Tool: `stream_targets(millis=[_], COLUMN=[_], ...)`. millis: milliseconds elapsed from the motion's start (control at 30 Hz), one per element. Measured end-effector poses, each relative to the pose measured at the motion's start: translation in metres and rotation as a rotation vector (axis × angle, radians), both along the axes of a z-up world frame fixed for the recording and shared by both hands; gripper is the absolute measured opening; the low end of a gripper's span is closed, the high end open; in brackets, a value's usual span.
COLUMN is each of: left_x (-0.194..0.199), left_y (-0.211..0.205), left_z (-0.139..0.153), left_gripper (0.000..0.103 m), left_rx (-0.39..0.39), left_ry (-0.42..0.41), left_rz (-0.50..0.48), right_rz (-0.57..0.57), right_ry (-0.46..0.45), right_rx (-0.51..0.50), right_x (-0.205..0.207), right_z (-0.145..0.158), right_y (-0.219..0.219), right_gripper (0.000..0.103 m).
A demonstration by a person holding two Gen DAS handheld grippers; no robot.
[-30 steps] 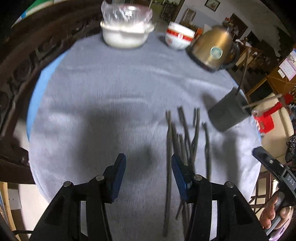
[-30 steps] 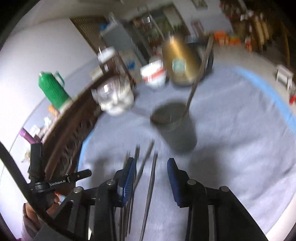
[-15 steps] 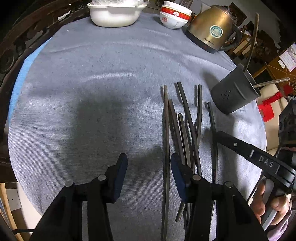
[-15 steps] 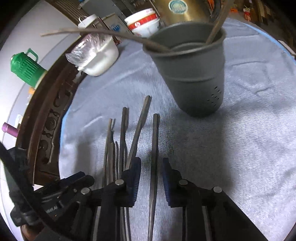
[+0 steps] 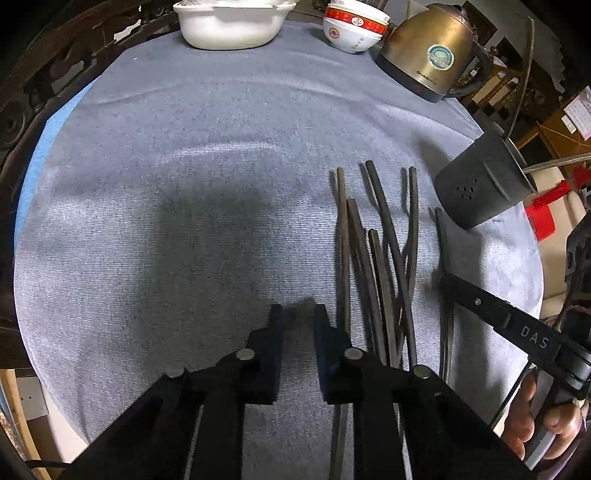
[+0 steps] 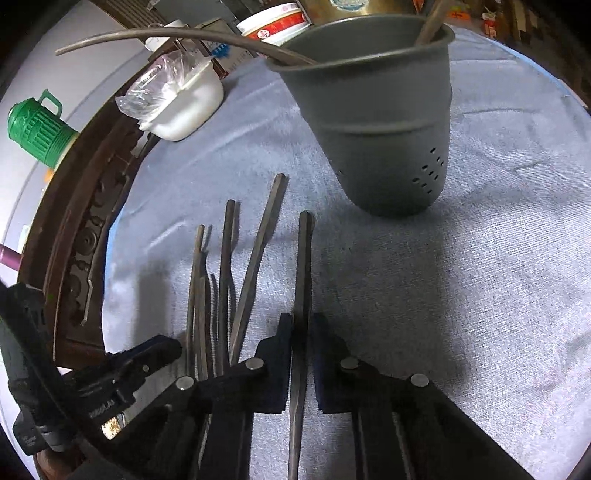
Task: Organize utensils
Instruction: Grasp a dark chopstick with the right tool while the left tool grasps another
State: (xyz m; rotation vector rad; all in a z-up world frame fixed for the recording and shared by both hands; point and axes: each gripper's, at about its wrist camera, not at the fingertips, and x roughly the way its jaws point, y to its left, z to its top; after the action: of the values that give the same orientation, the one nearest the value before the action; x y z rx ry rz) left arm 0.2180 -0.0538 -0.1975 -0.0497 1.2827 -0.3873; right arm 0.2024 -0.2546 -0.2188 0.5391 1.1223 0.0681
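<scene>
Dark, stiff, slim chopstick — light, likely slippery; my right tool clamps it mid-shaft, left tool closing on nothing.

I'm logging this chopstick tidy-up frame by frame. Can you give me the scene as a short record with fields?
surface: grey cloth on a round table
loose chopsticks: dark pile on the cloth
holder: grey cup, upright, chopsticks already inside
right gripper: shut on one chopstick
left gripper: closing, nothing between its jaws
background: white bowl, brass kettle
</scene>
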Motion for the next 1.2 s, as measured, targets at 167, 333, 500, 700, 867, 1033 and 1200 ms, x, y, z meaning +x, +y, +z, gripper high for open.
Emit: stream_targets(millis=[167,333,500,700,867,1033,1200], left_x=[0.001,-0.002,0.001,0.006,0.007,0.010,0.010], left_y=[0.001,-0.002,-0.012,-0.021,-0.027,-0.025,-0.018], left_z=[0.000,0.004,0.003,0.003,0.000,-0.002,-0.004], left_gripper=[0.015,0.016,0.020,0.027,0.026,0.016,0.008], left_rx=[-0.025,-0.015,-0.005,-0.011,0.005,0.014,0.004], left_ry=[0.030,0.015,0.014,0.011,0.002,-0.003,-0.015], left_rz=[-0.007,-0.021,-0.037,-0.040,-0.052,-0.060,-0.085], right_rz=[-0.002,-0.001,0.007,0.017,0.020,0.019,0.018], right_ry=[0.006,0.006,0.004,0.001,0.000,0.000,0.000], right_rx=[0.010,0.018,0.013,0.011,0.012,0.019,0.029], right_x=[-0.003,-0.004,-0.002,-0.001,-0.001,-0.001,-0.002], right_z=[-0.001,-0.001,-0.001,-0.001,-0.001,-0.001,-0.002], right_y=[-0.003,-0.004,-0.004,-0.003,-0.003,-0.003,-0.005], right_gripper=[0.010,0.010,0.010,0.010,0.010,0.010,0.010])
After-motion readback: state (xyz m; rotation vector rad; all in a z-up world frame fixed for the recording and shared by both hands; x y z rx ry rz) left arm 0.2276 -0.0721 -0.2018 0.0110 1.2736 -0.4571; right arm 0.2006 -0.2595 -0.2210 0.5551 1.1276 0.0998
